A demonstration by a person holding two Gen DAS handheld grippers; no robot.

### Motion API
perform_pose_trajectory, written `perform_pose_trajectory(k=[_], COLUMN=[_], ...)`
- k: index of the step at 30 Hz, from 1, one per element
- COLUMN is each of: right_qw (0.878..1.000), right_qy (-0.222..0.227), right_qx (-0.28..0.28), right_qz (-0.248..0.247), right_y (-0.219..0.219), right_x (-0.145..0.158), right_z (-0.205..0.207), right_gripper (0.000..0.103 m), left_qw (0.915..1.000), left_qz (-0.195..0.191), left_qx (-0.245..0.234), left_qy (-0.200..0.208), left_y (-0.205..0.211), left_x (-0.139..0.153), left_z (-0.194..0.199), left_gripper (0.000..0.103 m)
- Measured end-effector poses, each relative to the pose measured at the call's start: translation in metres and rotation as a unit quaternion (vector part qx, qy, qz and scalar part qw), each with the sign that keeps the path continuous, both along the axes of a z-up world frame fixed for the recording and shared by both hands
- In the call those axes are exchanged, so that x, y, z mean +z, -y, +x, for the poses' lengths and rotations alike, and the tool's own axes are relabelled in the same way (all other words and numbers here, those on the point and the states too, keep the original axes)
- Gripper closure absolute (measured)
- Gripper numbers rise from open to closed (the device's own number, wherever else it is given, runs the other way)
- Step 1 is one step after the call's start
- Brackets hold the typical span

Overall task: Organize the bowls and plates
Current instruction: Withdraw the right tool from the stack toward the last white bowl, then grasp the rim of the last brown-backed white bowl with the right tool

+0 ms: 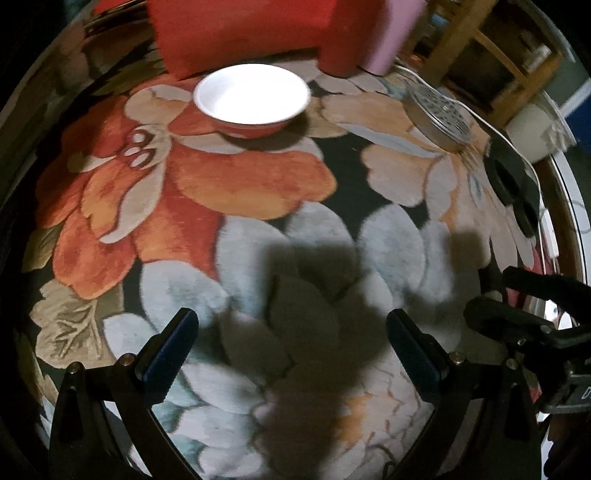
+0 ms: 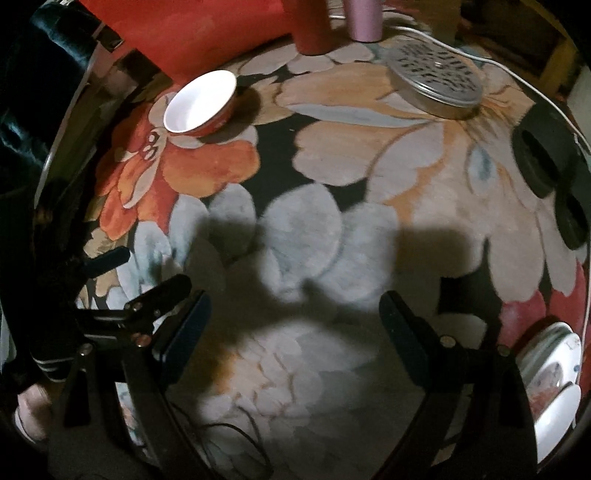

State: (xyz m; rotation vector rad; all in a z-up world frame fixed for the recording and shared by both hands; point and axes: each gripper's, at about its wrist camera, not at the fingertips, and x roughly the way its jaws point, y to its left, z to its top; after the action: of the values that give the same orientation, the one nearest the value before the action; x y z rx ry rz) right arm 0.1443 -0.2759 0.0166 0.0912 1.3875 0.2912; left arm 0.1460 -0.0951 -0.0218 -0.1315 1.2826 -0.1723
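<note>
Right now the thing I care about is the bowl (image 1: 252, 99), white inside with a red outer wall, standing upright and empty on the flowered rug (image 1: 236, 192) near its far edge, just in front of a red cushion-like block (image 1: 240, 29). In the right wrist view the same bowl (image 2: 199, 103) sits toward the far left corner of the rug. A stack of plates (image 2: 554, 373), white with a painted pattern, lies at the rug's near right edge, well apart from the bowl.

My judgement is that I am in the approach step: nothing has been gathered yet, and both tools are over bare rug between the bowl and the plates. The next move calls for carrying one tool out to the bowl, bringing one pad inside the rim and one outside, and closing on the wall, because the bowl looks too broad to span whole.

The left hand-held gripper (image 1: 291, 350) has its jaws wide apart, with nothing between the pads and only its shadow on the rug below. The right hand-held gripper (image 2: 295, 332) stands equally wide and empty, pointing steeply down at the rug, touching nothing. The two tools hang just beside each other.

Further out, a round metal lid with slots (image 2: 436, 77) rests near the far right edge, a white cable (image 2: 517, 70) runs past it, and dark ring-shaped things (image 2: 543, 158) lie at the right edge.
</note>
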Motion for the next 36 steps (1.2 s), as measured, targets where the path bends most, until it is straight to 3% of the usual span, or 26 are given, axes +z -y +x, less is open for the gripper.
perform_pose_trajectory(k=[12,22,24,27,29,36], right_qw=[0.999,0.99,0.989,0.991,0.991,0.99], right_qy=[0.001,-0.013,-0.023,-0.039,-0.052,-0.068], right_qx=[0.002,-0.09,-0.107,-0.103,-0.096,-0.052], right_qz=[0.043,0.103,0.095,0.082,0.079,0.109], right_y=[-0.054,-0.075,-0.08,-0.095,-0.103,-0.1], right_x=[-0.011,-0.038,-0.049,-0.065,-0.074,-0.077], right_z=[0.056,0.141,0.154,0.167,0.169,0.148], right_gripper=[0.01,0.013,0.026,0.053,0.083,0.086], left_qw=[0.996,0.9917,0.9918,0.9921,0.9921,0.9916], left_qz=[0.002,0.002,0.002,0.003,0.002,-0.01], left_qx=[0.087,0.122,0.122,0.122,0.122,0.127], left_qy=[0.021,0.04,0.038,0.031,0.026,0.022], left_y=[-0.079,-0.109,-0.111,-0.114,-0.117,-0.124], left_x=[0.003,0.011,0.008,0.001,-0.004,-0.005], left_z=[0.026,0.043,0.04,0.036,0.033,0.027], left_gripper=[0.001,0.001,0.001,0.001,0.001,0.001])
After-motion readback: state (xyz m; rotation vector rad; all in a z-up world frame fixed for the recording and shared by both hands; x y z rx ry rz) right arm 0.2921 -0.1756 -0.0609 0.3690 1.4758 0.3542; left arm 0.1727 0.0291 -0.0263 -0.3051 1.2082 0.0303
